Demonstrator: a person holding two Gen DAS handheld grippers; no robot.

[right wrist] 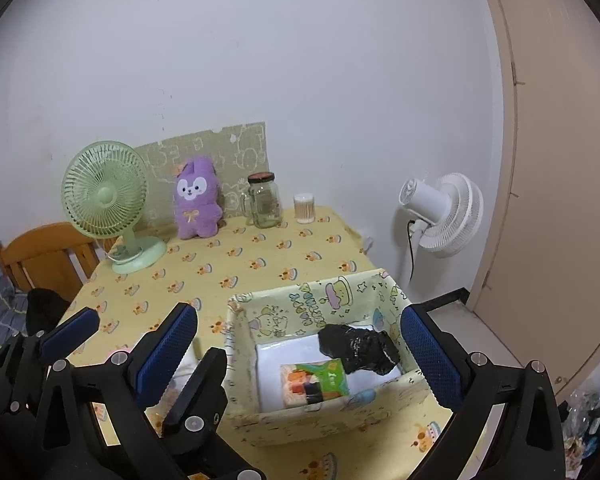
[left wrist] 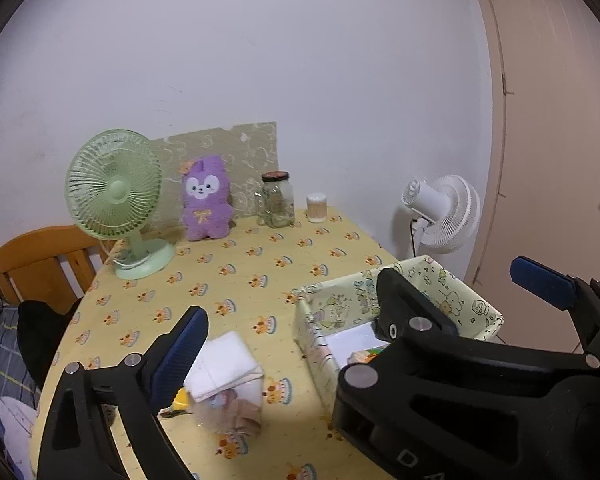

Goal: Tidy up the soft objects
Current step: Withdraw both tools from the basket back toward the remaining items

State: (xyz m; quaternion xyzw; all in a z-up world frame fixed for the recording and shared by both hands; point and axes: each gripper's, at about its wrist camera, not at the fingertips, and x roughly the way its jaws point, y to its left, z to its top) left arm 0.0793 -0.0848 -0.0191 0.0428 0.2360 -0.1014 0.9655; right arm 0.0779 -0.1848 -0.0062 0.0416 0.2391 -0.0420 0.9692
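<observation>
A patterned fabric storage box (right wrist: 312,420) sits on the yellow tablecloth near the front right; it also shows in the left wrist view (left wrist: 312,332). Inside lie a black soft bundle (right wrist: 360,348), a colourful tissue pack (right wrist: 316,384) and white cloth (right wrist: 284,360). A folded white cloth in a clear bag (left wrist: 228,376) lies left of the box. A purple plush bunny (right wrist: 196,204) stands at the back. My left gripper (left wrist: 364,312) is open and empty, above the bag and box. My right gripper (right wrist: 300,352) is open and empty over the box.
A green desk fan (right wrist: 104,200), a glass jar (right wrist: 264,204) and a cotton-swab tub (right wrist: 304,208) stand along the back wall. A white fan (right wrist: 444,216) stands off the table at right. A wooden chair (right wrist: 40,256) is at left.
</observation>
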